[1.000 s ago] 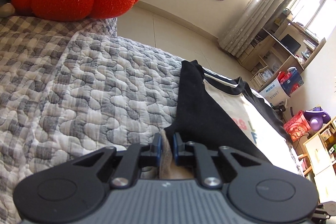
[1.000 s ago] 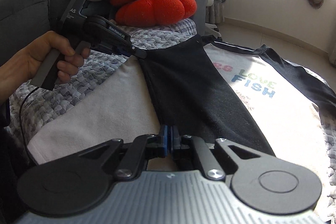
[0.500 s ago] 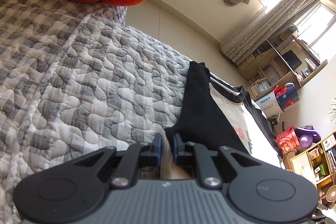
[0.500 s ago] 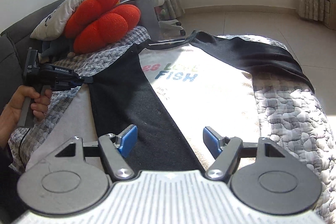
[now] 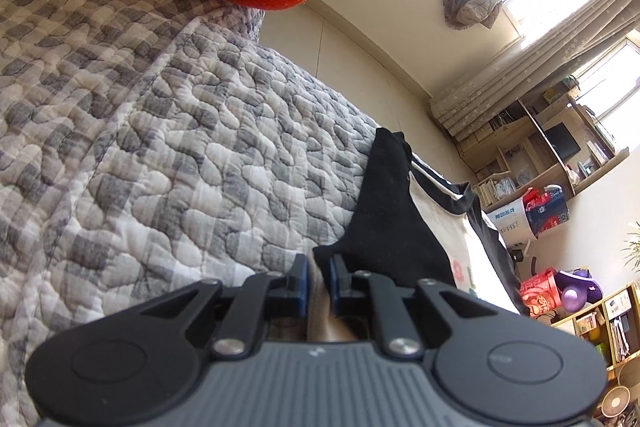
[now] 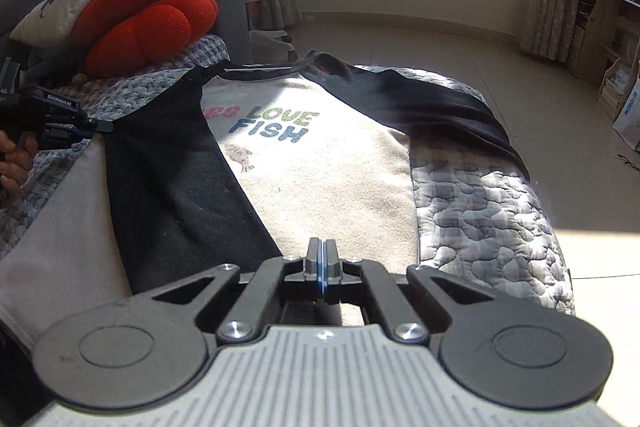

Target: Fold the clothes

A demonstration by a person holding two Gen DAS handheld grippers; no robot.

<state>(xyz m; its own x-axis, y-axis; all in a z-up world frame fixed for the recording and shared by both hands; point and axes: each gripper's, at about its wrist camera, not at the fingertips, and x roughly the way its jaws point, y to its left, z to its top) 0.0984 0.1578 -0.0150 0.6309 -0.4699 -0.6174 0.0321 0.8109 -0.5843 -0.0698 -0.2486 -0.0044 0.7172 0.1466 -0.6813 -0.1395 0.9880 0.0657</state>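
Observation:
A cream shirt (image 6: 320, 163) with black sleeves and a "LOVE FISH" print lies flat on a grey quilted cover (image 6: 480, 211). Its left side is folded inward, so the black sleeve (image 6: 176, 171) runs down the body beside a pale back panel (image 6: 68, 211). My left gripper (image 5: 319, 277) is shut on that folded edge, with cream cloth and the black sleeve (image 5: 384, 227) between its pads. It also shows in the right wrist view as the left gripper (image 6: 94, 125), held by a hand (image 6: 16, 155). My right gripper (image 6: 322, 263) is shut at the shirt's near hem, right of the sleeve.
A red knitted cushion (image 6: 148, 23) and a pale pillow (image 6: 64, 3) sit at the far left of the cover. Bare floor (image 6: 500, 67) lies beyond the cover's far and right edges. Shelves and boxes (image 5: 540, 207) stand by the curtained window.
My right gripper let go of the fold, opened wide, slid right along the hem and shut again. The left gripper kept its grip and rolled slightly.

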